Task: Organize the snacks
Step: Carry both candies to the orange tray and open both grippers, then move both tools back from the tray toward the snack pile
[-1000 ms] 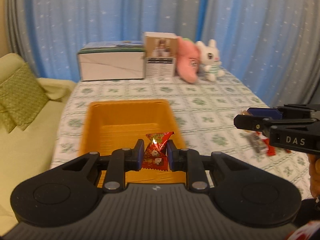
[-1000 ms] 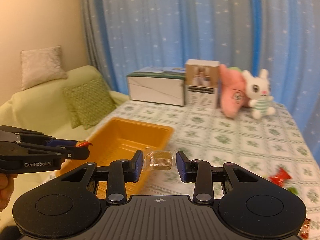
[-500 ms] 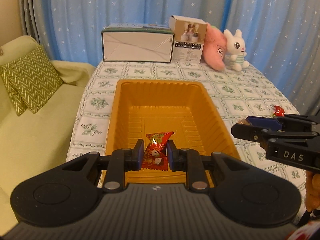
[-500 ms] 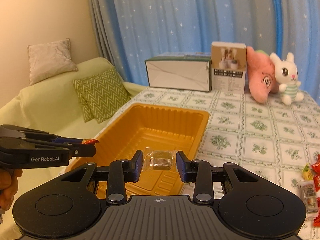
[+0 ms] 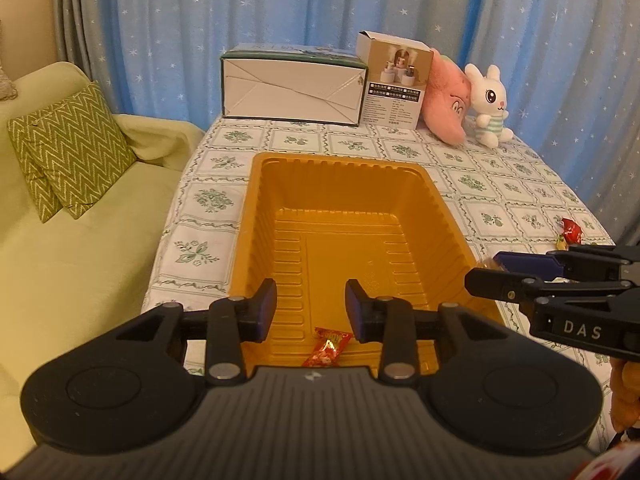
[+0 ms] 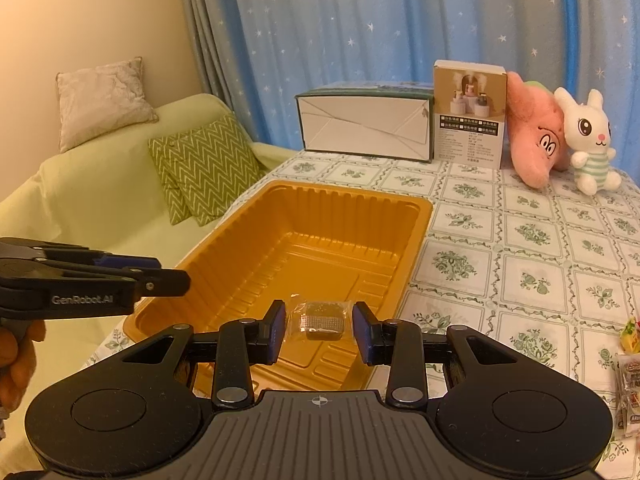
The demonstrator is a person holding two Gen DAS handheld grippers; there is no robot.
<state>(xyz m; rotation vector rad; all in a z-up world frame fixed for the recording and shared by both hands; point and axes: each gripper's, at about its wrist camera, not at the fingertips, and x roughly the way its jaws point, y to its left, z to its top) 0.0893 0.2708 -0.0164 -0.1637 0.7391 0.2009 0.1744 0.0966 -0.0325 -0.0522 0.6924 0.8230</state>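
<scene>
In the near end of the orange tray (image 5: 256, 236), a red candy (image 5: 327, 347) lies on the ribbed floor, its lower end cut off by the body of the left gripper (image 5: 311, 305), whose jaws stand wide apart above it with nothing between them. The right gripper (image 6: 320, 329) hangs over the tray's near right corner with a clear-wrapped brownish snack (image 6: 322, 320) between its jaws — the wrapper's edges appear to reach both pads, though whether they truly pinch it I cannot tell. More wrapped snacks (image 6: 629, 364) lie on the floral tablecloth (image 6: 532, 248) at the right edge, half out of frame and too blurred to read. At the table's far end stand a white box (image 5: 294, 88), a smaller carton (image 5: 394, 86), a pink plush (image 5: 447, 108) and a white rabbit (image 5: 489, 106) — the plush partly hidden behind the rabbit.
</scene>
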